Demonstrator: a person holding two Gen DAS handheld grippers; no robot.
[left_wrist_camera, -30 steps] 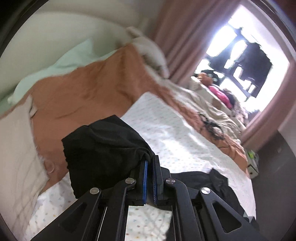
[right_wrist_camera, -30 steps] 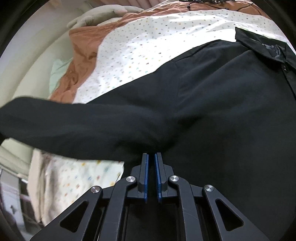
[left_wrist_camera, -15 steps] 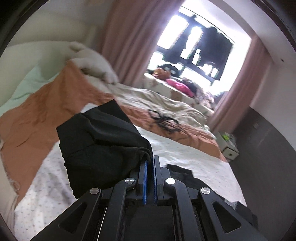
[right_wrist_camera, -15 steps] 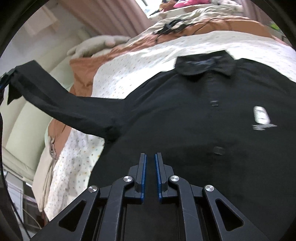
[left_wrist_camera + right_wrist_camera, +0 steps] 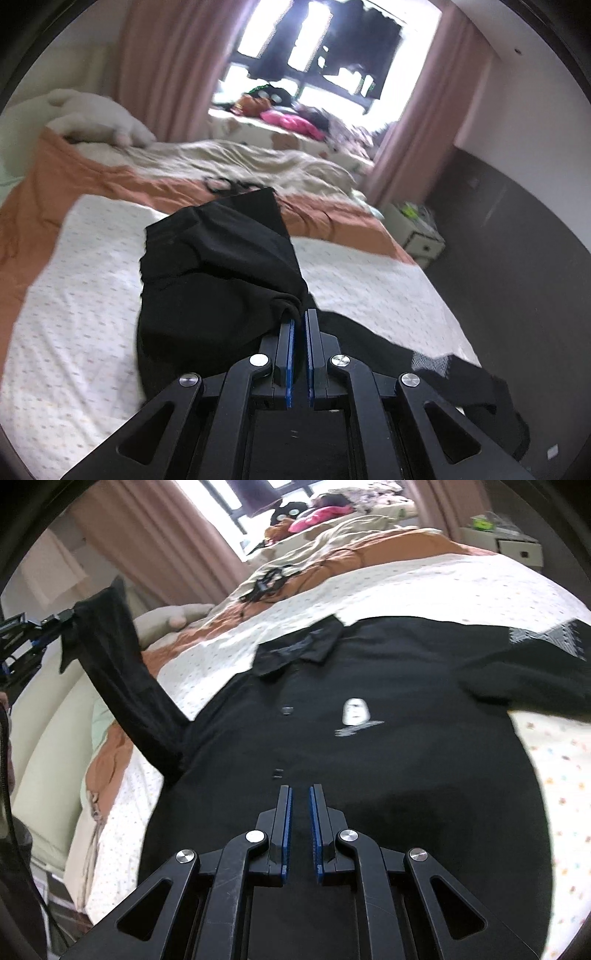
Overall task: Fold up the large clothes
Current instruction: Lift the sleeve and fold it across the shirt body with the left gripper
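Note:
A black button-up shirt (image 5: 369, 760) lies face up on the dotted white sheet (image 5: 424, 583), collar toward the far side. My left gripper (image 5: 299, 319) is shut on the shirt's sleeve cuff (image 5: 221, 280) and holds it in the air. In the right wrist view the same sleeve (image 5: 125, 686) stretches up to the left gripper (image 5: 55, 624) at the far left. My right gripper (image 5: 300, 794) hovers over the shirt's lower front, jaws slightly apart and holding nothing.
The bed has an orange blanket (image 5: 110, 184) and a beige duvet (image 5: 240, 162) behind the sheet. A white plush toy (image 5: 99, 118) lies at the head. A small white cabinet (image 5: 417, 236) stands by the dark wall on the right. Pink curtains frame a bright window.
My left gripper has lifted the sleeve and swung to face the window. My right gripper has pulled back from the shirt, so the collar and buttons now show.

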